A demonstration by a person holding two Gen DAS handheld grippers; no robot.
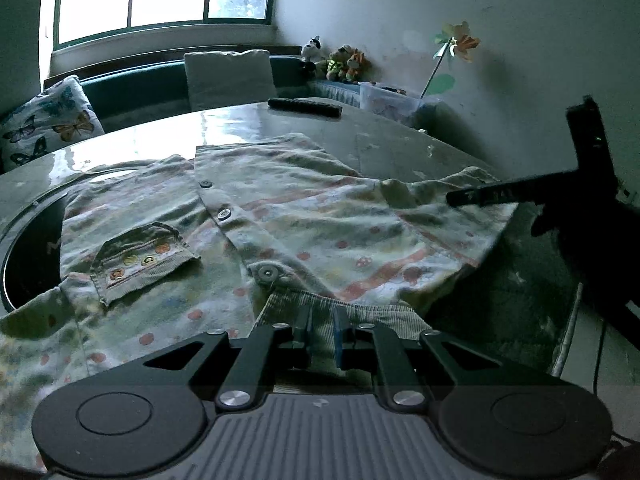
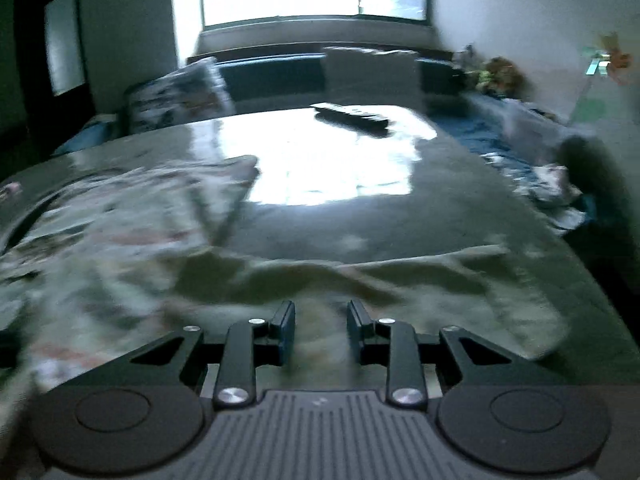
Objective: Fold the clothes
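On the glossy grey tabletop (image 1: pixel 400 140) lies our pale, spotted child's shirt with buttons and a corduroy pocket (image 1: pixel 280 220), spread front-up and reaching the near edge. Our left gripper (image 1: pixel 322 332) has its jaws nearly together at the ribbed corduroy collar (image 1: pixel 360 312); whether they pinch cloth we cannot tell. Our right gripper (image 2: pixel 321 320) hangs spread above the shirt's sleeve (image 2: pixel 440 280), that view blurred. We judge the cloth soft, light and limp, likely to slide on the slick top, so collar and sleeve seams offer firmer holds. A dark remote control (image 1: pixel 306 107) lies well apart.
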